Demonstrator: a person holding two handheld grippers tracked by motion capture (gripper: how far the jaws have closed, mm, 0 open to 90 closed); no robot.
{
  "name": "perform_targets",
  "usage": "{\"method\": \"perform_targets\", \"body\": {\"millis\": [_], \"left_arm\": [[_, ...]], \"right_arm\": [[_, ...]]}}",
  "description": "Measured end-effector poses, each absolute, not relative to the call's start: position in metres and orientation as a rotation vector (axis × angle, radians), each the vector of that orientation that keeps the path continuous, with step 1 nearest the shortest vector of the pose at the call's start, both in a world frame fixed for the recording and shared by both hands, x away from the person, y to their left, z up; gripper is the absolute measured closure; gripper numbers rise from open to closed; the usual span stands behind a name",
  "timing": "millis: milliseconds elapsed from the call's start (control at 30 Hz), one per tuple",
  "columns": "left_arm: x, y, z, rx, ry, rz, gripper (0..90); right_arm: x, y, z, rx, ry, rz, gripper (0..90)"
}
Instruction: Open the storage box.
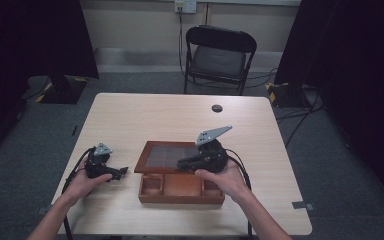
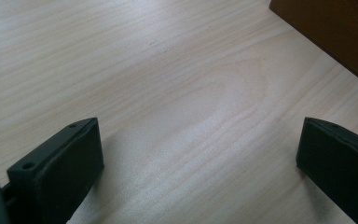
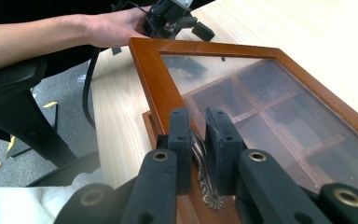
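The right gripper (image 3: 198, 140) is pinching the small metal handle (image 3: 201, 163) on the front rail of the glass-paned lid (image 3: 242, 93), its jaws closed almost fully with only that ornate handle between the pads. It is holding the lid partly raised off the wooden compartment box (image 1: 180, 192), which is sitting near the person's edge of the table (image 1: 145, 115); in the high view the right gripper (image 1: 192, 162) is hanging over the box's front half and the lid (image 1: 165, 157) is tilting up and back from it.

The left gripper (image 2: 196, 154) is resting on the table just to the left of the box, jaws standing wide apart with nothing between them but bare wood; one dark corner of the box (image 2: 335, 32) is showing ahead of it. In the high view the left gripper (image 1: 105, 167) is lying low, clear of the box.

The opening looks to be underway and not finished: the handle is gripped and the lid is lifted some way, while swinging it fully back is left to do.

The box is divided into several compartments; the ones exposed at the front appear empty, though the dim view and the glass make that hard to confirm
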State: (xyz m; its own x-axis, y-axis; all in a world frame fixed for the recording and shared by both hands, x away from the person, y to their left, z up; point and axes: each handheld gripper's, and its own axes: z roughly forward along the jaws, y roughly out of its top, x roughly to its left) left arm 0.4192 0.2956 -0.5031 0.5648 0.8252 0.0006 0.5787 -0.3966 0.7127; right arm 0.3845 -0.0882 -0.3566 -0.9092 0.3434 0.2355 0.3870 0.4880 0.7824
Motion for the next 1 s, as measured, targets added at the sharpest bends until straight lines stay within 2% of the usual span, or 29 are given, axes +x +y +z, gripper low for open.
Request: {"method": "perform_targets", "body": {"millis": [1000], "left_arm": [[0.419,0.296,-0.503,2.128,1.114,0.473,0.0]], "right_arm": [[0.394,-0.09,-0.342,-0.696,-2.649,-1.476,81.5]]}}
